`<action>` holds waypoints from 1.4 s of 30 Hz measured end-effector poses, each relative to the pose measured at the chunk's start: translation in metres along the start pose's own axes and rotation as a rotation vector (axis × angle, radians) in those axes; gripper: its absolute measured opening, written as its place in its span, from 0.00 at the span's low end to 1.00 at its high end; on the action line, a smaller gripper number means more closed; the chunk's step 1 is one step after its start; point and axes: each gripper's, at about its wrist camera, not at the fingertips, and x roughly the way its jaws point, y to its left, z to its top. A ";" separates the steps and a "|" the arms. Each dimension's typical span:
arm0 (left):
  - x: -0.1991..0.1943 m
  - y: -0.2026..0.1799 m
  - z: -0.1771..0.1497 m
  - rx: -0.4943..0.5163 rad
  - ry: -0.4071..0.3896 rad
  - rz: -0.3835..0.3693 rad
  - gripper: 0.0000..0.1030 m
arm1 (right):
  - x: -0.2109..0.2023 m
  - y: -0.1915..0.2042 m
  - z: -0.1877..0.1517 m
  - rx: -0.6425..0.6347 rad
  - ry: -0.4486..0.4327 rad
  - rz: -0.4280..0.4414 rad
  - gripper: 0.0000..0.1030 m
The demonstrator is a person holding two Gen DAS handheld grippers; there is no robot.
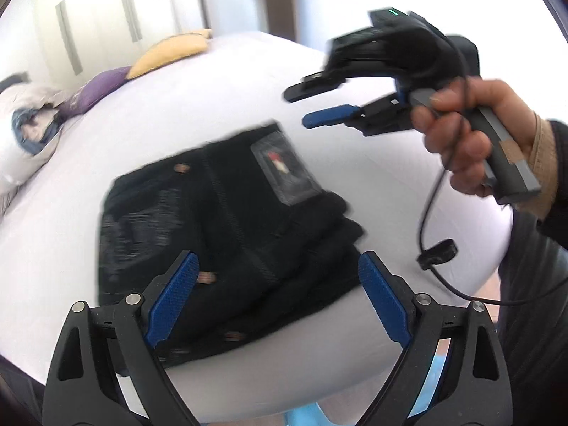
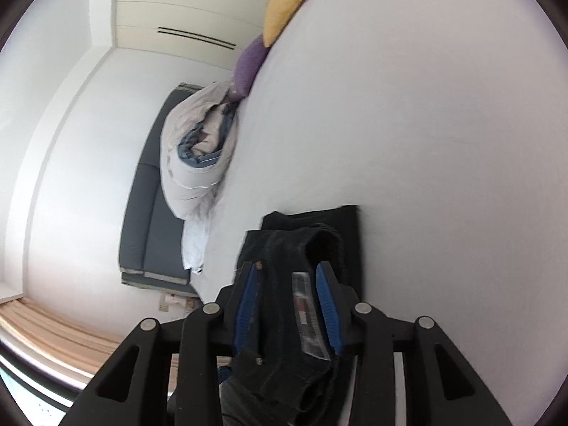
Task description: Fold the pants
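Black pants [image 1: 220,241] lie folded in a stacked bundle on the white bed [image 1: 220,85], with a grey label patch [image 1: 284,170] on top. My left gripper [image 1: 278,298] is open just above the bundle's near edge, holding nothing. In the left wrist view my right gripper [image 1: 301,106] hovers open above the bed past the bundle's far right corner, clear of the cloth. In the right wrist view the right gripper [image 2: 287,309] has its fingers apart, and the pants [image 2: 301,248] with the label [image 2: 305,316] show between and beyond them.
A yellow cushion [image 1: 170,51], a purple cushion [image 1: 96,92] and a rolled grey duvet [image 1: 25,135] lie along the bed's far left side. White wardrobes [image 2: 184,7] stand behind. A black cable [image 1: 429,220] hangs from the right gripper.
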 end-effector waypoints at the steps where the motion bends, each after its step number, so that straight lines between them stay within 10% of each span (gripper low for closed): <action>1: -0.003 0.013 0.007 -0.032 -0.010 -0.004 0.89 | 0.005 0.008 0.001 -0.011 0.011 0.033 0.38; 8: -0.010 0.095 0.029 -0.260 -0.060 -0.028 0.89 | 0.071 0.014 -0.016 -0.042 0.193 0.056 0.52; 13: 0.030 0.132 0.002 -0.385 0.067 -0.068 0.87 | 0.071 -0.026 -0.042 0.028 0.224 0.035 0.18; 20: 0.017 0.164 0.049 -0.356 -0.065 -0.113 0.87 | 0.047 0.001 -0.040 -0.036 0.178 0.085 0.46; 23: 0.041 0.185 0.063 -0.386 -0.053 -0.189 0.51 | 0.056 0.007 -0.037 -0.057 0.171 0.065 0.46; 24: 0.061 0.187 0.064 -0.399 -0.005 -0.195 0.24 | 0.060 0.005 -0.037 -0.058 0.179 0.038 0.43; 27: 0.088 0.192 0.047 -0.405 0.089 -0.164 0.05 | 0.074 -0.009 -0.045 -0.056 0.225 -0.081 0.00; 42: 0.013 0.151 -0.036 -0.383 0.122 -0.139 0.04 | 0.042 -0.001 -0.081 -0.141 0.211 -0.144 0.07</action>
